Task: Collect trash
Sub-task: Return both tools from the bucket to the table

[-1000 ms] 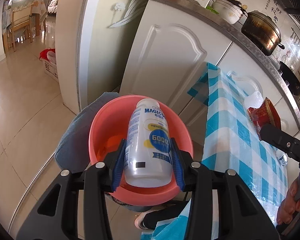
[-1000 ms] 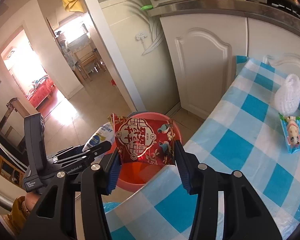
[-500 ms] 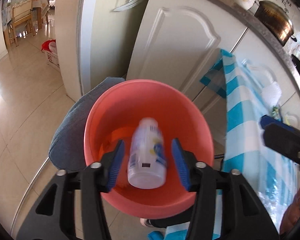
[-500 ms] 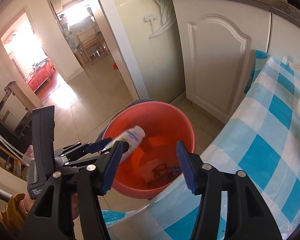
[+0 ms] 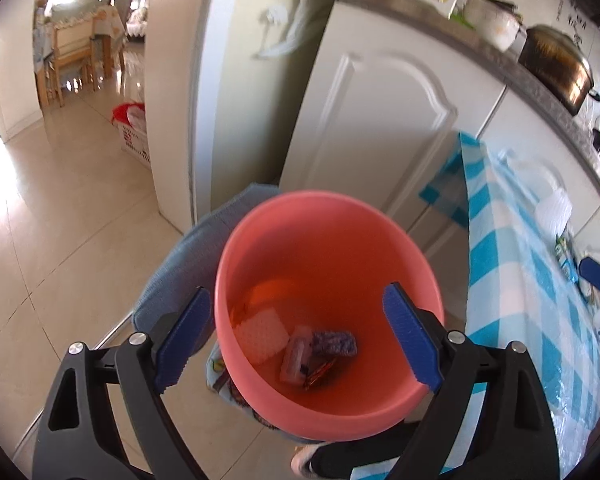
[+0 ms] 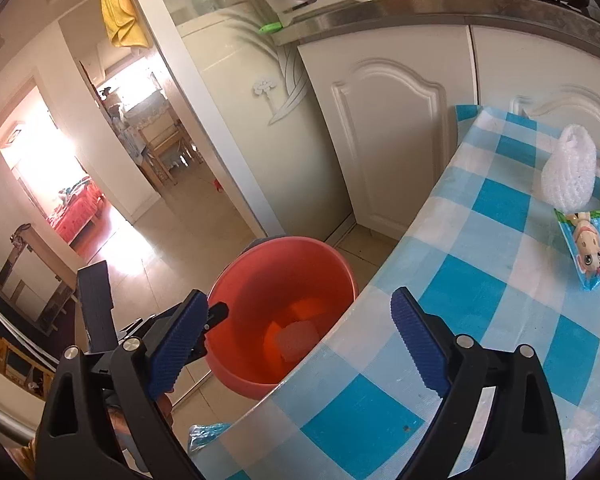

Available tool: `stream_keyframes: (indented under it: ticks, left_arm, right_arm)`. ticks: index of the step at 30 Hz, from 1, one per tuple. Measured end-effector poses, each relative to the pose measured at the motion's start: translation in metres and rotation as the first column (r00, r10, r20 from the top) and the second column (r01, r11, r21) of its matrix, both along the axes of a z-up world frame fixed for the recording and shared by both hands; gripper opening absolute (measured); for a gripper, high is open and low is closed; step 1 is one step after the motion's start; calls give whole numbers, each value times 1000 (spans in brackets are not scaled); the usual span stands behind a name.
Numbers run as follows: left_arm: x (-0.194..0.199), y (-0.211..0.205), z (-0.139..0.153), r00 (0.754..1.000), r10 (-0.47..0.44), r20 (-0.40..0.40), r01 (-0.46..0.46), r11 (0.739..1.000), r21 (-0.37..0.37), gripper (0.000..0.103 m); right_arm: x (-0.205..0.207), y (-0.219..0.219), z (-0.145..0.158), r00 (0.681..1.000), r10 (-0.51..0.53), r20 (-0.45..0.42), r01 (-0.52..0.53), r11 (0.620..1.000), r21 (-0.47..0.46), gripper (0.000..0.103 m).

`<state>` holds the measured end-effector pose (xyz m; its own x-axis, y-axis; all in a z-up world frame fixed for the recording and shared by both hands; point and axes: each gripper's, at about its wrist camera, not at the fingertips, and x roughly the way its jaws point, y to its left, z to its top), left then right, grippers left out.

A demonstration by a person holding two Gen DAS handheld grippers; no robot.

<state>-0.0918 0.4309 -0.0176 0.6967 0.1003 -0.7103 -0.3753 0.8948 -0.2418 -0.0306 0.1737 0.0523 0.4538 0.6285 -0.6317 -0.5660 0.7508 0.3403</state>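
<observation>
Left gripper hangs over the red basin, blue pads spread wide, nothing between them. One pad sits outside the basin's left wall, the other over its right inner side.

The basin stands on the floor on a grey-blue mat, beside the table's end. Its bottom holds trash: a pale foam square at the left; a clear bottle lying on its side in the middle; a purple wrapper touching the bottle's right side; a red scrap just below both. Edges are blurred and no labels can be read.

Right gripper hovers above the table at the corner nearest the basin, fingers wide apart and empty. In this view the basin shows past the table edge, with the foam square visible inside; the rest of its contents are hidden by the cloth edge. The left gripper's tip pokes toward the basin's left rim.

On the blue-and-white checked cloth, well away from the basin: a white foam net at the far end, and a blue snack packet with a cartoon face just below it, lying flat. The two look close together, but whether they touch I cannot tell.

Behind the basin: white cabinet doors under a grey counter.
</observation>
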Motion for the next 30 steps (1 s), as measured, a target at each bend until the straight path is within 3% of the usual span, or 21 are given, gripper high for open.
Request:
stream_keyframes:
  ticks: [7, 13, 22, 30]
  left_arm:
    - [-15, -6, 24, 992, 20, 121, -22, 1000, 14, 90]
    - [-19, -20, 49, 987, -17, 163, 16, 1000, 10, 90]
    - [-8, -66, 78, 982, -152, 110, 145, 987, 72, 91]
    - [2, -122, 93, 957, -273, 94, 264, 959, 100, 91]
  right_arm:
    - [-18, -40, 8, 992, -50, 114, 33, 990, 140, 95]
    - [-26, -70, 20, 974, -99, 206, 59, 980, 191, 98]
    - [-35, -123, 29, 957, -177, 231, 121, 963, 240, 98]
    - [-34, -184, 23, 938, -277, 209, 207, 930, 304, 98]
